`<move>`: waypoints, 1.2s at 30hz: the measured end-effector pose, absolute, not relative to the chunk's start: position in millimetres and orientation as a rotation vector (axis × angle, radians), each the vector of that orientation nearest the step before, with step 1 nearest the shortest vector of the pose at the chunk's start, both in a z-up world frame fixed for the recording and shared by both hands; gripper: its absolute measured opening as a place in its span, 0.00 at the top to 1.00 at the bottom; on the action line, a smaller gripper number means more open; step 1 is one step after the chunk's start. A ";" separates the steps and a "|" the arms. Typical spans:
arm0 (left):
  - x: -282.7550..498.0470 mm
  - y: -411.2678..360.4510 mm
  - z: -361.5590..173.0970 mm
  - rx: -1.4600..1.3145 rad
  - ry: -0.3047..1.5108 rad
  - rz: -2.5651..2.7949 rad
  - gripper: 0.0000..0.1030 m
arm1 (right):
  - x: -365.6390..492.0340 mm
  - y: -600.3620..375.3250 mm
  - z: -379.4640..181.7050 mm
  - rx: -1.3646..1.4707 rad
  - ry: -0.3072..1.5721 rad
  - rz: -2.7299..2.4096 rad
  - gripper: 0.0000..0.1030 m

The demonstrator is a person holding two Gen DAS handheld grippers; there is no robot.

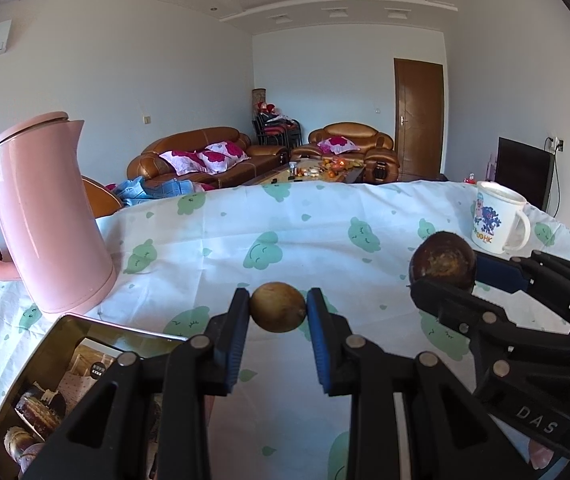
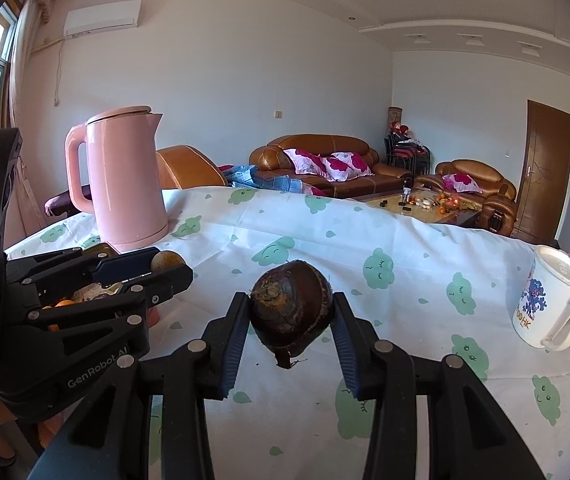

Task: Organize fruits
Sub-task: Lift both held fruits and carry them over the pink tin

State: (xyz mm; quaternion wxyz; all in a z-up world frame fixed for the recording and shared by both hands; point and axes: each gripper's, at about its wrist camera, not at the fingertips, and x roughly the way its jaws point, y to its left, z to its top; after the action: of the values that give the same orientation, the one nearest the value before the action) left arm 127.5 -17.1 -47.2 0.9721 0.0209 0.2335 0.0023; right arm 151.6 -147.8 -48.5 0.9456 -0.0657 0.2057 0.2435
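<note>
My left gripper (image 1: 278,308) is shut on a small round tan fruit (image 1: 278,307), held just above the patterned tablecloth (image 1: 245,240). To its right, the right gripper (image 1: 445,280) carries a larger dark brown fruit (image 1: 443,261). In the right wrist view that dark brown fruit (image 2: 292,308), with a stub at its lower end, is pinched between the pads of my right gripper (image 2: 292,318). The left gripper (image 2: 165,268) appears there at the left with the tan fruit (image 2: 166,260) in its tips. A shiny metal tin (image 1: 85,360) lies at lower left, with pastry pictures on its side.
A pink electric kettle (image 1: 45,216) stands on the table's left side, behind the tin. A white printed mug (image 1: 497,218) stands at the right near the table's edge. Orange pieces (image 2: 63,304) show behind the left gripper. Sofas and a coffee table lie beyond the table.
</note>
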 end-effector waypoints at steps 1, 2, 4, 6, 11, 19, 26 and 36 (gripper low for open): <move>126.8 -17.5 -46.7 0.045 0.468 0.006 0.70 | 150.5 -147.9 -48.0 -0.134 0.413 0.495 0.58; 126.0 -18.1 -46.3 0.047 0.464 0.007 0.70 | 149.8 -147.8 -47.7 -0.134 0.410 0.495 0.58; 124.3 -19.1 -45.4 0.053 0.455 0.009 0.70 | 148.1 -147.5 -47.0 -0.136 0.402 0.494 0.58; 123.2 -19.6 -44.8 0.058 0.447 0.011 0.70 | 147.1 -147.4 -46.6 -0.137 0.396 0.494 0.58; 118.6 -20.9 -43.7 0.067 0.430 0.016 0.70 | 143.1 -148.4 -45.3 -0.136 0.376 0.489 0.58; 108.4 -26.4 -41.5 0.097 0.392 0.023 0.70 | 133.9 -149.2 -44.0 -0.146 0.343 0.482 0.58; 103.7 -27.4 -40.0 0.102 0.371 0.023 0.70 | 126.3 -150.8 -42.5 -0.147 0.318 0.474 0.58; 96.0 -26.0 -39.5 0.092 0.362 0.011 0.70 | 113.8 -149.8 -39.7 -0.165 0.280 0.466 0.58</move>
State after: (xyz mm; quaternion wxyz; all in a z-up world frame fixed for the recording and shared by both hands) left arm 96.0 -26.0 -39.5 0.9826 0.0457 0.1799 0.0054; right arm 113.8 -149.8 -39.7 0.9599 -0.0813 0.1381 0.2299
